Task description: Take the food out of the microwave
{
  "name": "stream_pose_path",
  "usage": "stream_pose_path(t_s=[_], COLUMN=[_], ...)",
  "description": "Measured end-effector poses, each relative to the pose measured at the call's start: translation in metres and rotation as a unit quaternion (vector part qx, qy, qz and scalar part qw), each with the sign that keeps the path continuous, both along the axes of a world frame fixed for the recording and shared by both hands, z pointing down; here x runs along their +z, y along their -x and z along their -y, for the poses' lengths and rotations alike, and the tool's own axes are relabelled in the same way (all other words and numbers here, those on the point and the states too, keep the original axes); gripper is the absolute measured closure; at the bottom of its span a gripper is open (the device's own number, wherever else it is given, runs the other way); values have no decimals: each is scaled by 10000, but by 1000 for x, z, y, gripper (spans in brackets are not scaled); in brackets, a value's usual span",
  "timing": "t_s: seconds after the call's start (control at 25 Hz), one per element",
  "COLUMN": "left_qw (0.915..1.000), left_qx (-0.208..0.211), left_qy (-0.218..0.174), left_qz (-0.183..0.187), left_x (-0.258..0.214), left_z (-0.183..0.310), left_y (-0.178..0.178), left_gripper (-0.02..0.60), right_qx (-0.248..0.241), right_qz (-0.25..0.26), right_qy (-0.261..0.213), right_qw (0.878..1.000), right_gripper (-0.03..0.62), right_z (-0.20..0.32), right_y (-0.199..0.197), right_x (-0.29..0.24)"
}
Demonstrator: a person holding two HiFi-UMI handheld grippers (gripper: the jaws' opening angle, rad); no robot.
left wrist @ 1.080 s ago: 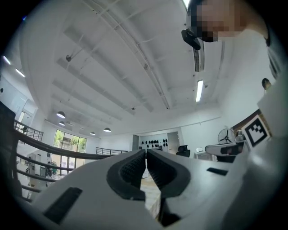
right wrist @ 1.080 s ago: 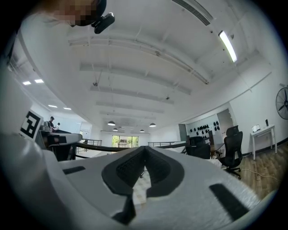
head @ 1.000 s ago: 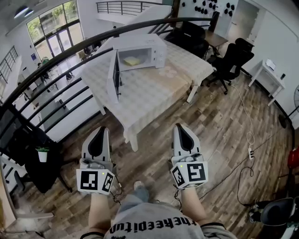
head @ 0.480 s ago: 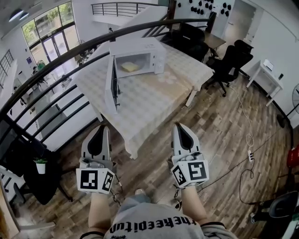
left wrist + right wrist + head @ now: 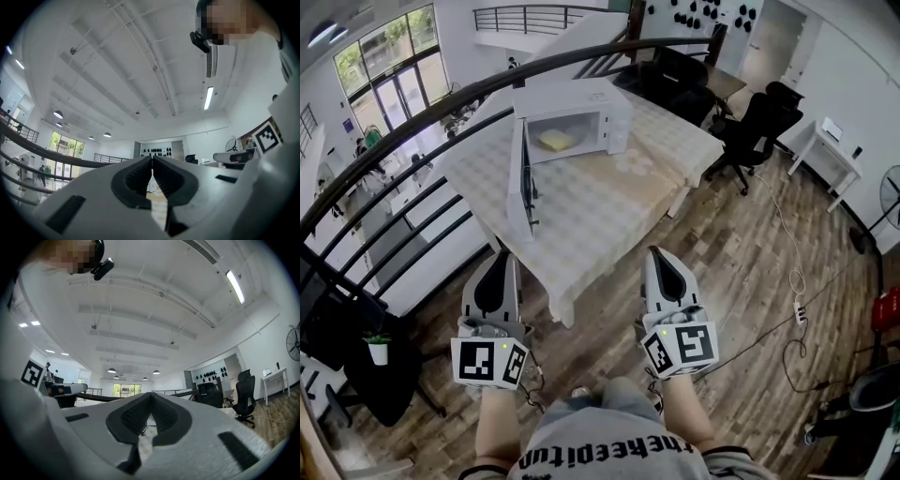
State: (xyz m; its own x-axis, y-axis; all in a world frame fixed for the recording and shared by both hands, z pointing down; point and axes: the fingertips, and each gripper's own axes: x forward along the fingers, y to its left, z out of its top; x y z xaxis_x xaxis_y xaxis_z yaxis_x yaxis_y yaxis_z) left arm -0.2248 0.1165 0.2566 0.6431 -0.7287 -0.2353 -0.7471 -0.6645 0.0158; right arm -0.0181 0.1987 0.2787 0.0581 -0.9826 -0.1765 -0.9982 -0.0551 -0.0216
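Note:
A white microwave (image 5: pixel 609 101) stands at the far side of a table (image 5: pixel 609 202) covered with a pale checked cloth. Its door (image 5: pixel 521 178) hangs wide open toward the left. Inside lies a yellow piece of food (image 5: pixel 555 141). My left gripper (image 5: pixel 500 259) and right gripper (image 5: pixel 657 254) are held side by side over the wooden floor, short of the table's near edge. Both are shut with nothing between the jaws, as the left gripper (image 5: pixel 152 159) and the right gripper (image 5: pixel 151 395) show in their own views, tilted up toward the ceiling.
A dark curved railing (image 5: pixel 412 122) runs behind and left of the table, with a drop beyond it. Black office chairs (image 5: pixel 759 122) stand at the right. A power strip and cables (image 5: pixel 795 314) lie on the floor at the right. A small potted plant (image 5: pixel 377 347) sits at the lower left.
The table and microwave have come nearer and shifted slightly in view as I walk toward them. Both grippers keep the same pose, shut.

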Motion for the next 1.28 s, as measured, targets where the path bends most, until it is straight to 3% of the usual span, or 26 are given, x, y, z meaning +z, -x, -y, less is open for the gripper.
stream_pose_path(t_s=[0.56, 1.28], left_qw=[9998, 9979], left_qx=[-151, -616], left_qy=[43, -58], left_qz=[-74, -164], left_x=[6, -10], left_z=[66, 181], left_y=[-33, -129], left_gripper=[569, 571], right_qx=[-144, -736], right_qz=[-18, -103], right_qy=[29, -58], right_qw=[9999, 9972], right_gripper=[589, 589], right_z=[71, 212], right_y=[-36, -135], right_x=[7, -12])
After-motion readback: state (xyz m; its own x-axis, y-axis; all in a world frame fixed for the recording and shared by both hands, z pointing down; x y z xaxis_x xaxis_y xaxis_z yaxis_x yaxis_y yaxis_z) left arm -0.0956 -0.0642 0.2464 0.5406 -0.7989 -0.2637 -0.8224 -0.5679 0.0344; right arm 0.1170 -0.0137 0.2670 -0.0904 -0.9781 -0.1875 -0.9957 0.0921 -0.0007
